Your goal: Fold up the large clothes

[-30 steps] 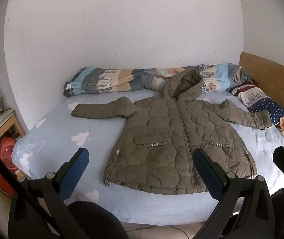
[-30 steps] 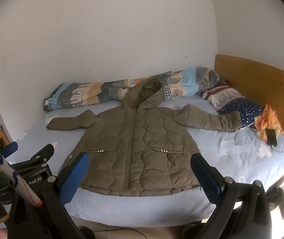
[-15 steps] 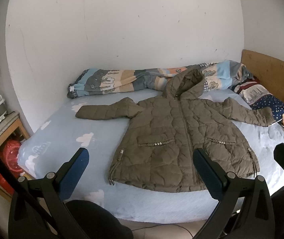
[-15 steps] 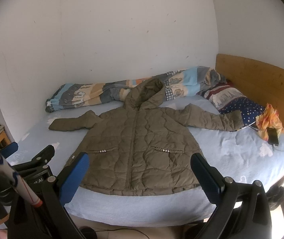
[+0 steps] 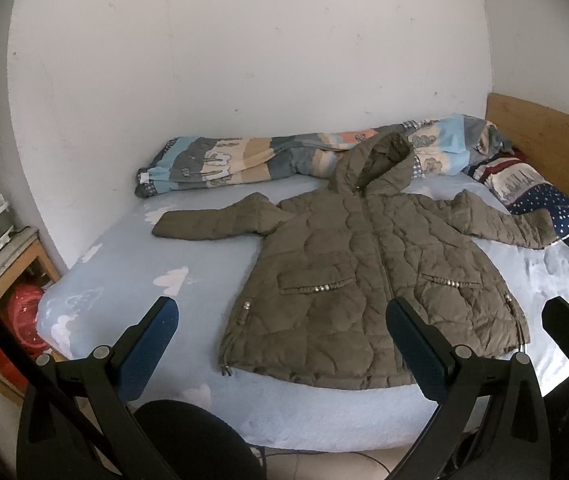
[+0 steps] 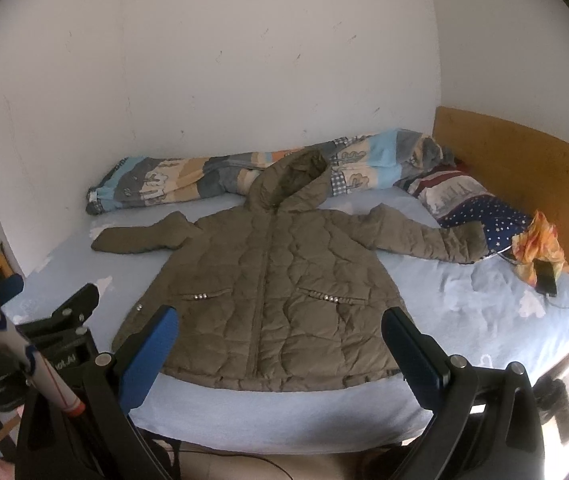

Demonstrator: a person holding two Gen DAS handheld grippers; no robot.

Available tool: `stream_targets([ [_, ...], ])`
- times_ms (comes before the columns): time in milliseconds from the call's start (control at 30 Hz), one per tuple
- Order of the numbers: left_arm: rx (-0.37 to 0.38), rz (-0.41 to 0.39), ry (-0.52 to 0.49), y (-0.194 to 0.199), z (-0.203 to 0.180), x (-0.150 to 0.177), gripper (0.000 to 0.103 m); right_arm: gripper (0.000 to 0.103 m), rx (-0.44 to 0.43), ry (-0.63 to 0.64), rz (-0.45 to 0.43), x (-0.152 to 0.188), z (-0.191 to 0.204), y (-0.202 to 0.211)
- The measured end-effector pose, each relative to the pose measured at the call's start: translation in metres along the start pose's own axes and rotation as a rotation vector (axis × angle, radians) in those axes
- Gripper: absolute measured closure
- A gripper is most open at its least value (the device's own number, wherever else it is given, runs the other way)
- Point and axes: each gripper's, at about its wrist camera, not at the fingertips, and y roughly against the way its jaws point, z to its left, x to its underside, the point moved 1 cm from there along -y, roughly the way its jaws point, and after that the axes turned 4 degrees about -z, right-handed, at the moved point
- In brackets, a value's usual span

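The bed (image 5: 132, 264) with its pale blue cloud sheet now fills more of my view, so I judge I'm closing in to start. The quilted, puffy olive coat (image 6: 260, 292) lies flat, zipped, sleeves spread. My left tongs (image 5: 282, 344) and right tongs (image 6: 278, 344) gape wide, holding nothing.

Matt quilted cloth jacket (image 5: 368, 280)

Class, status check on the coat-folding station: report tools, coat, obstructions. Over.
Left tool open, empty; right tool open, empty. Coat flat on bed, zipped, sleeves spread, unfolded. One cuff near pillow; phone on bed. Over.
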Motion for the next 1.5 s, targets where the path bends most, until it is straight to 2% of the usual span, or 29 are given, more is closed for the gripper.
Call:
stream_targets([
  [33,0.002,-0.007,-0.010,-0.002,-0.001,0.002,0.000,0.000,0.009,0.004,0.008,0.001,-0.002,-0.002],
  [100,0.010,0.029,-0.027,-0.009,-0.004,0.005,0.000,0.000,0.018,0.006,0.002,0.005,-0.005,-0.008],
  [200,0.013,0.044,-0.026,-0.015,-0.003,0.007,0.000,0.000,0.026,0.006,0.045,0.007,-0.008,-0.015],
  [400,-0.002,0.018,-0.025,-0.027,-0.006,0.010,0.000,0.000,0.030,0.022,0.084,0.010,-0.007,-0.025],
  [567,0.002,0.056,-0.047,-0.045,-0.012,0.013,0.000,0.000,0.018,-0.002,0.101,0.014,-0.011,-0.039],
  [633,0.013,0.077,-0.048,-0.058,-0.014,0.012,0.000,0.000,0.011,-0.017,0.115,0.015,-0.014,-0.049],
  [733,0.009,0.064,-0.045,-0.082,-0.016,0.003,0.000,0.000,0.010,-0.053,0.146,0.016,-0.028,-0.070],
  [800,0.007,0.064,-0.050,-0.111,-0.022,-0.008,0.000,0.000,0.026,-0.079,0.155,0.016,-0.041,-0.085],
  [867,0.005,0.096,-0.057,-0.140,-0.028,-0.016,0.000,0.000,0.057,-0.097,0.172,0.014,-0.056,-0.102],
  [967,0.017,0.163,-0.102,-0.206,-0.050,-0.030,0.000,0.000,0.095,-0.135,0.197,0.006,-0.084,-0.134],
  [1067,0.038,0.237,-0.136,-0.281,-0.075,-0.036,0.000,0.000,0.171,-0.149,0.221,-0.007,-0.119,-0.174],
  [1167,0.018,0.267,-0.168,-0.346,-0.096,-0.020,0.000,0.000,0.212,-0.156,0.233,-0.018,-0.153,-0.208],
  [1200,0.013,0.350,-0.176,-0.362,-0.099,-0.007,0.000,0.000,0.213,-0.172,0.245,-0.021,-0.167,-0.220],
  [1267,0.041,0.404,-0.163,-0.387,-0.101,-0.006,0.000,0.000,0.208,-0.230,0.262,-0.025,-0.197,-0.238],
  [1367,-0.022,0.404,-0.171,-0.413,-0.098,-0.007,0.000,0.000,0.224,-0.329,0.274,-0.033,-0.255,-0.266],
  [1467,0.009,0.456,-0.107,-0.427,-0.089,-0.006,0.000,0.000,0.222,-0.500,0.279,-0.040,-0.332,-0.294],
  [1500,0.016,0.466,-0.090,-0.430,-0.088,-0.007,0.000,0.000,0.250,-0.538,0.276,-0.043,-0.358,-0.301],
])
